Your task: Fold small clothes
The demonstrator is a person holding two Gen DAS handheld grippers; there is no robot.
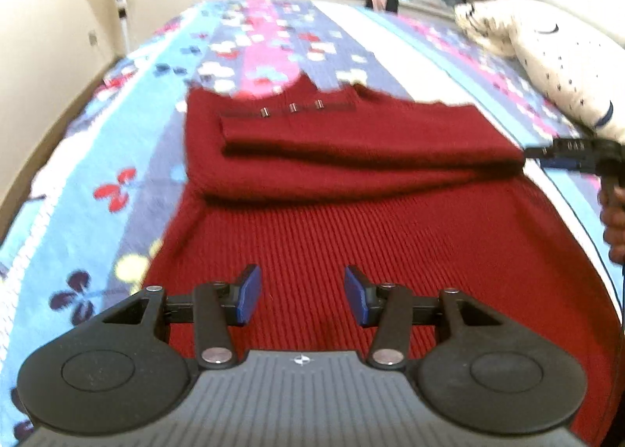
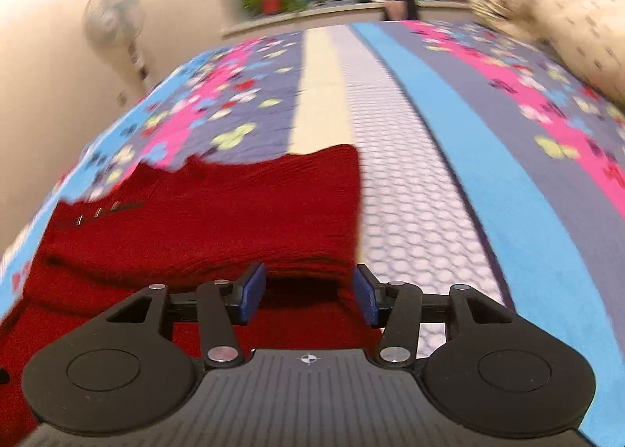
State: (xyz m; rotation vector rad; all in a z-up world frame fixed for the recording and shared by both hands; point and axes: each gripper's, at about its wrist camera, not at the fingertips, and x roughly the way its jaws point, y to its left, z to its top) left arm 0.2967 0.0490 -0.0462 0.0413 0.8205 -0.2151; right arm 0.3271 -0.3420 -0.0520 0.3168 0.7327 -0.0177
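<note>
A: Where's the dark red knit sweater (image 1: 351, 158)?

B: Flat on the patterned bedspread (image 1: 97, 158), sleeves folded across its top. The left hand-held gripper (image 1: 301, 296) hovers over the hem, half open, empty.

A: And the right hand-held gripper (image 2: 309, 292)?

B: Half open at the sweater's right edge, gripping nothing. Next, probably: pinch the hem, fold upward.

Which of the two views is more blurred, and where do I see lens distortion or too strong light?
Right wrist view: stronger motion blur, smearing the fan and pillow; the wall at left is washed out. Left wrist view: sharper, the red sweater ribs and its buttons readable, mild blur toward the edges. Both views: fisheye bends the bedspread stripes into curves and darkens the corners.
</note>
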